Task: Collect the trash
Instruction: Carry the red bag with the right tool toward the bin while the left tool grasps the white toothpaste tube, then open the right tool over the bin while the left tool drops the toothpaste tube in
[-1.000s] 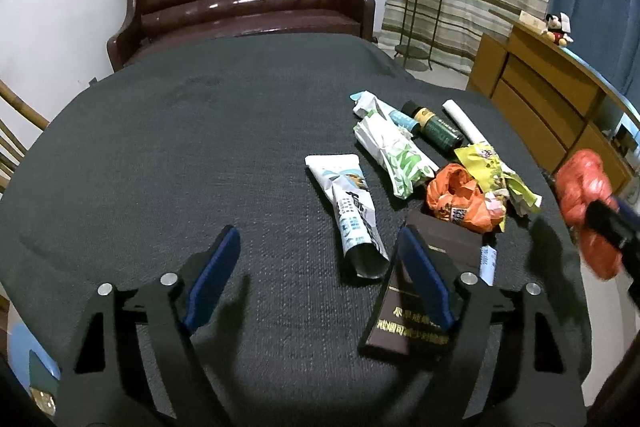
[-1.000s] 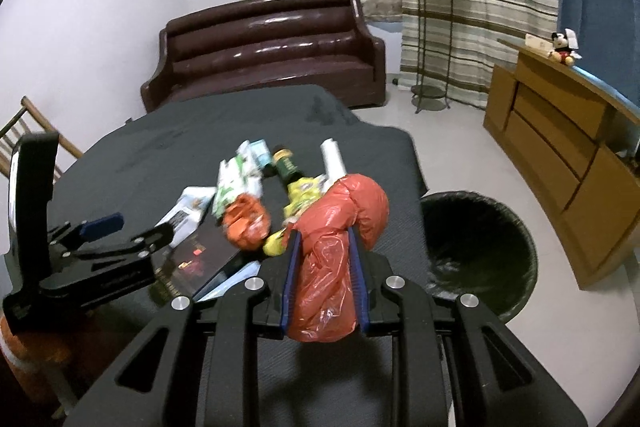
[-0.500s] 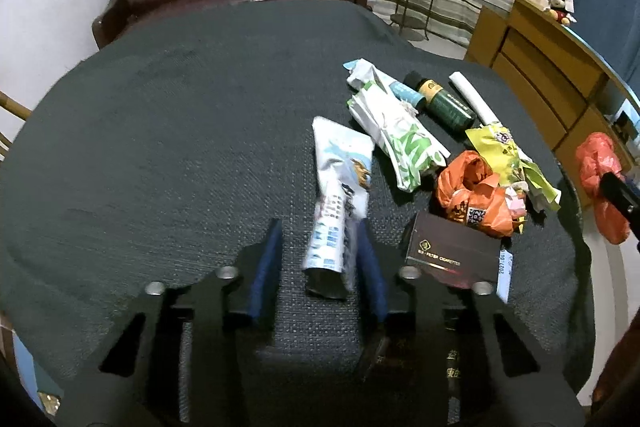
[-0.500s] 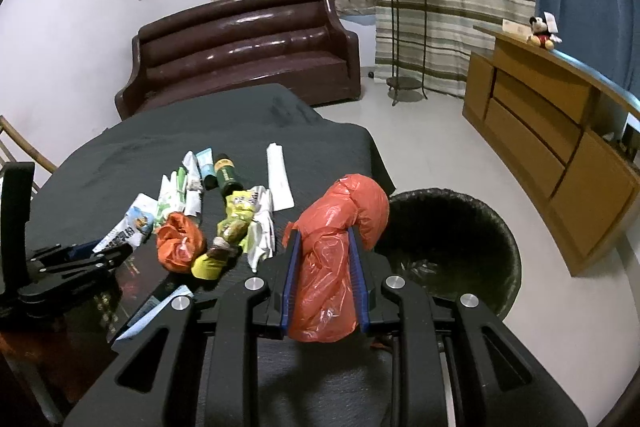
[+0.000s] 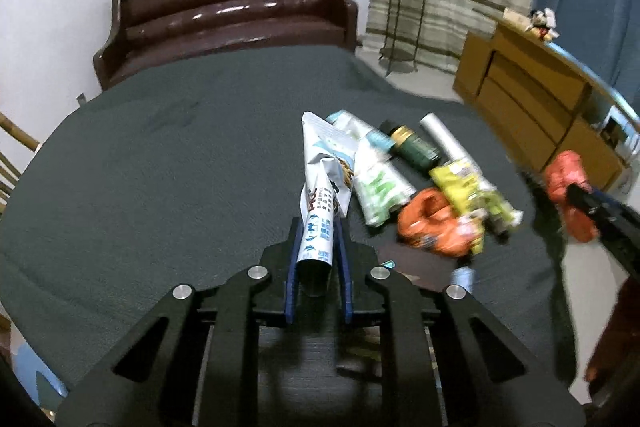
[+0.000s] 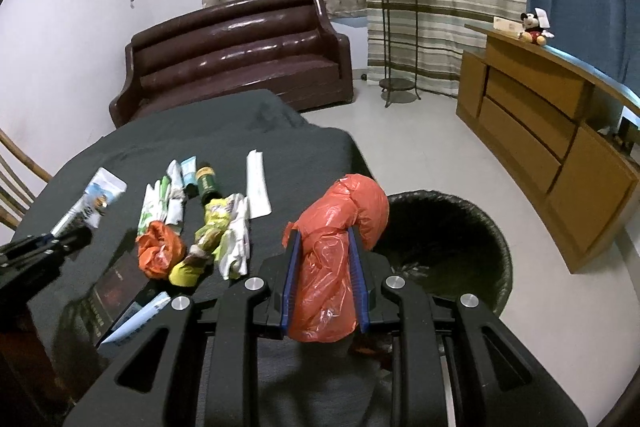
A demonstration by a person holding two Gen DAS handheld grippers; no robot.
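Trash held in both grippers, bin beside the table

The white wrapper is clamped in the just-closed left gripper; the orange bag, pinched by the right gripper, should be released squarely over the bin.

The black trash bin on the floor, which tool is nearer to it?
Right. The right tool holds the red bag beside the bin; the left tool is over the table.
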